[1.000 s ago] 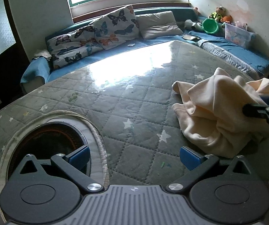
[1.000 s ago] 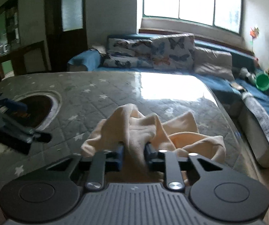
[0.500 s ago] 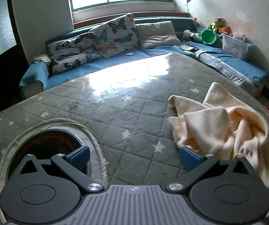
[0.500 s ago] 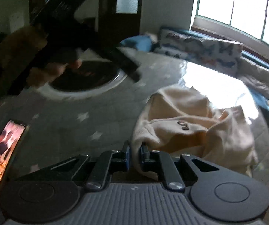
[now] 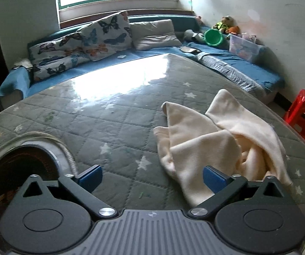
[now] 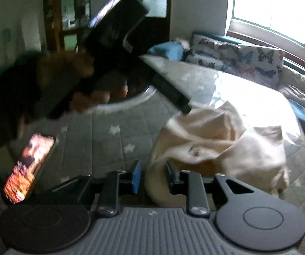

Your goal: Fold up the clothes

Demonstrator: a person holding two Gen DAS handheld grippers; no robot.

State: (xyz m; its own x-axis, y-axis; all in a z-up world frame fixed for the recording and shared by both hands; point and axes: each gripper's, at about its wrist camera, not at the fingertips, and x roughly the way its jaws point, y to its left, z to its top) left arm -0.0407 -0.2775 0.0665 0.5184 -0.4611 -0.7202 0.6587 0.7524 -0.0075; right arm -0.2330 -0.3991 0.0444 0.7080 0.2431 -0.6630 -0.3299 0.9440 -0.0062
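- Here, the crumpled cream fleece garment [image 5: 212, 148] lies on the grey quilted star-patterned mat [image 5: 109, 127].
- Left gripper [image 5: 151, 175]: jaws wide apart, empty.
- Right gripper [image 6: 151, 175]: jaws opening, a garment fold between them.

no readable text, phone [image 6: 27, 167] screen lit but blurred, no labels or brands legible

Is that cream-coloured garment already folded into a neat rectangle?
No. The cream garment lies crumpled in a loose heap on the grey quilted mat, with uneven flaps and bunched folds.
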